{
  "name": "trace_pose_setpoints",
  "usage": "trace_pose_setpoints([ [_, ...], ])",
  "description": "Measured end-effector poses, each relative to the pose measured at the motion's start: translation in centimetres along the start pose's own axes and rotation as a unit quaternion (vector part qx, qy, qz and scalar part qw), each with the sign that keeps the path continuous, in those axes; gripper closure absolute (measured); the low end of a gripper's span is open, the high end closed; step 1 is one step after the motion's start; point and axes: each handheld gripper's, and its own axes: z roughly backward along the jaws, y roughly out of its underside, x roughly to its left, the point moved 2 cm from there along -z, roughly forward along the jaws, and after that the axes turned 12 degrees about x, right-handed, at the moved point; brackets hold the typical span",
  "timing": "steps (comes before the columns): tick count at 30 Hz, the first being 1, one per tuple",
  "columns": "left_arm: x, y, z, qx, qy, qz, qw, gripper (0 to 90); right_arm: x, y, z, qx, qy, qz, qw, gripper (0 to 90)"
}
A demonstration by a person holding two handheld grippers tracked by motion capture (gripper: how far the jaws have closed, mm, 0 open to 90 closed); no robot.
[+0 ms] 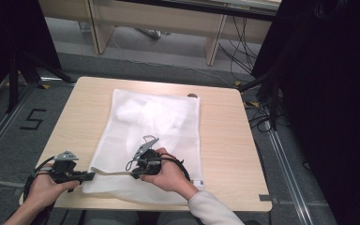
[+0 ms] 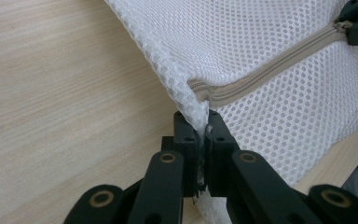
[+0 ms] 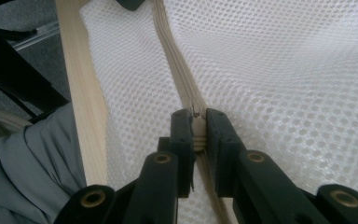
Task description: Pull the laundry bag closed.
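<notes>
Mesh bag (image 1: 150, 136) flat on bare table (image 1: 225, 136), floor cables (image 1: 243, 42) beyond.

Both forearms come in from the near edge of the high view. The left hand (image 1: 44, 185) sits low at the left and wraps the left gripper (image 1: 90, 175), which lies level and points toward the right, its jaws pressed together. The right hand (image 1: 166, 176), in a pale sleeve, holds the right gripper (image 1: 133, 174) with its wrist bent inward, so that its jaws point left toward the other gripper. Those jaws are closed too. The two grippers face each other, near but apart
</notes>
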Motion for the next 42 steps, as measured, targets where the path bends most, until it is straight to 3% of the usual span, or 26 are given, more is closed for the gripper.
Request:
trace_pose_setpoints([
  [6,0.0,0.0,0.0,0.000,0.000,0.000,1.0000,85.3,-0.2,0.2,0.1,-0.004,0.001,0.008,1.0000,82.6],
  [17,0.0,0.0,0.0,0.001,-0.001,0.000,1.0000,85.2,-0.3,0.7,0.5,-0.002,-0.001,-0.007,1.0000,82.6],
  [25,0.0,0.0,0.0,0.003,-0.001,-0.002,1.0000,85.2,-0.6,1.0,0.7,-0.003,0.005,0.003,1.0000,82.6],
  [42,0.0,0.0,-0.1,0.002,-0.001,-0.003,1.0000,85.2,-0.6,1.3,1.1,-0.001,0.006,-0.010,0.9999,82.6],
])
